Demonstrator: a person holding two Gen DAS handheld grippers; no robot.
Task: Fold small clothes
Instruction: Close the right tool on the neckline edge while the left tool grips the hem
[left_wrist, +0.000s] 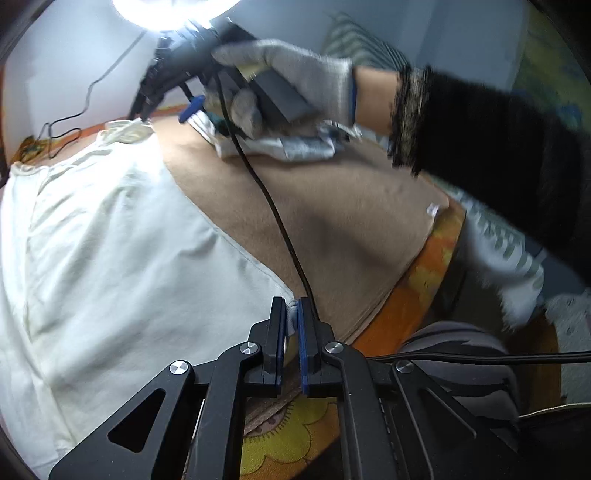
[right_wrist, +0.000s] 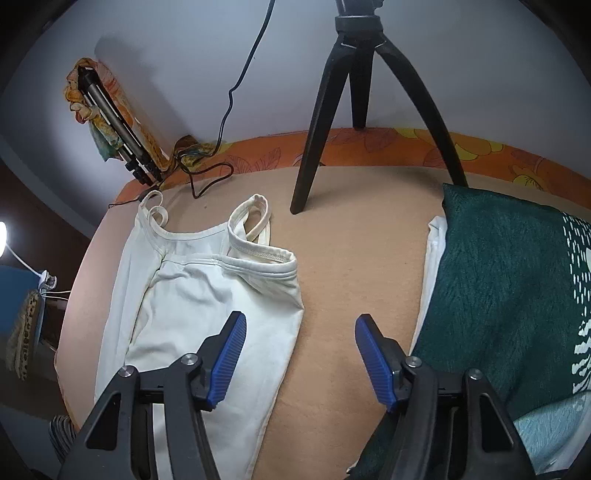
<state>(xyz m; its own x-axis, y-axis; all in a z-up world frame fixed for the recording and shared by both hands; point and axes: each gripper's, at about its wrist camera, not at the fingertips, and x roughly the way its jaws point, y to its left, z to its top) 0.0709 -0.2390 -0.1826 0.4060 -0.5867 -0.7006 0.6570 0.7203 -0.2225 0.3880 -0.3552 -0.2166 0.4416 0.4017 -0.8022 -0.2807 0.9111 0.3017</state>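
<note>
A cream sleeveless top (left_wrist: 110, 236) lies flat on a tan blanket (left_wrist: 332, 221). My left gripper (left_wrist: 291, 317) is shut on the top's near hem corner, a bit of white cloth pinched between its blue pads. In the right wrist view the same top (right_wrist: 192, 295) shows its straps and neckline toward the far side. My right gripper (right_wrist: 299, 332) hovers open over the top's right edge, the left finger above the cloth, the right finger above bare blanket. In the left wrist view a gloved hand (left_wrist: 295, 81) holds that right gripper (left_wrist: 162, 99) above the far end of the top.
A black tripod (right_wrist: 354, 92) stands on the far side of the blanket (right_wrist: 351, 258). A dark green patterned garment (right_wrist: 498, 288) lies folded at the right. A black cable (left_wrist: 273, 214) runs across the blanket. An orange flowered sheet (right_wrist: 406, 144) edges the bed; a folded grey cloth (left_wrist: 295, 147) lies beyond.
</note>
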